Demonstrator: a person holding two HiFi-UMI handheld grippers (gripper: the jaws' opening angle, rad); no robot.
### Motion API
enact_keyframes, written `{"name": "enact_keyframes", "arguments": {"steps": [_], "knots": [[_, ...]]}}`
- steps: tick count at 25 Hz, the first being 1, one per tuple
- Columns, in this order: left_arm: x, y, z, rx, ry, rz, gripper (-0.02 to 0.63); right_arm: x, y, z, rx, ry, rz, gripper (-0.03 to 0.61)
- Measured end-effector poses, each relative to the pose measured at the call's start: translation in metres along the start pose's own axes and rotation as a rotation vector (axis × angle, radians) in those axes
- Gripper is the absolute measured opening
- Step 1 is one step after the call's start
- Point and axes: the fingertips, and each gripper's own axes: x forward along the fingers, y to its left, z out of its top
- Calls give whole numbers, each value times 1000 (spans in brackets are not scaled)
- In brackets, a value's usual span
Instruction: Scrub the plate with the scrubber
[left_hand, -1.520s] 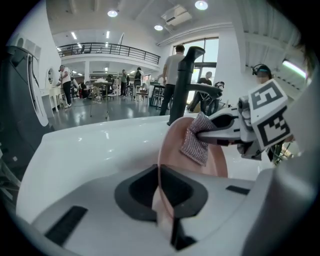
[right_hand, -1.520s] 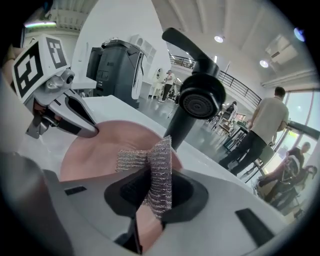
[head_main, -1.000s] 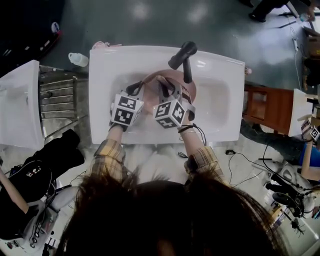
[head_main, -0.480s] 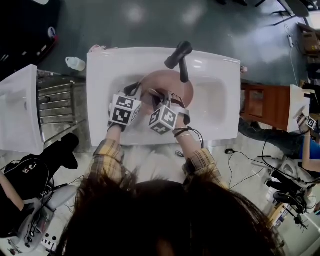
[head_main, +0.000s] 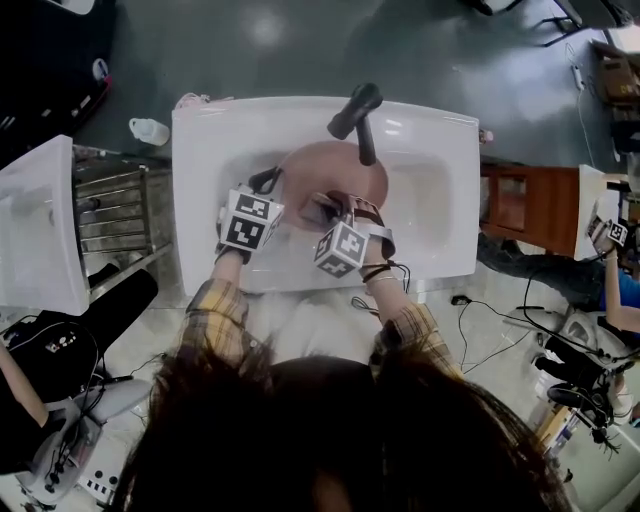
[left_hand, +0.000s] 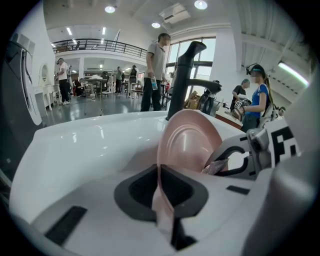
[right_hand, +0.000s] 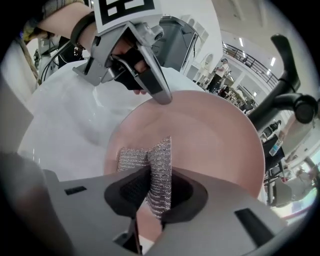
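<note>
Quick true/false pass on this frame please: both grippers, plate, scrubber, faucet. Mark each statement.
1. The left gripper is shut on the rim of the pink plate. True.
2. The right gripper is empty. False: it is shut on a silver mesh scrubber.
3. The plate lies flat on the floor of the sink. False: it is tilted up on edge, held by its rim inside the basin.
4. The faucet above the plate is black. True.
</note>
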Motion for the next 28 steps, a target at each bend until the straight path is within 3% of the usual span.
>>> {"name": "enact_keyframes", "arguments": {"steps": [7, 16, 21, 28], "knots": [[-3, 0, 2, 40, 24, -19, 26, -10, -20, -21, 23, 41, -37, 83], [-4, -3, 0, 56, 39, -26, 26, -31, -73, -50, 34, 74, -189, 84], [-3, -5, -2, 57, 47, -30, 28, -36, -96, -42, -25, 61, -271, 84], [-3, -8, -1, 57, 47, -32, 28, -35, -123, -18, 19, -2, -341, 86]]}}
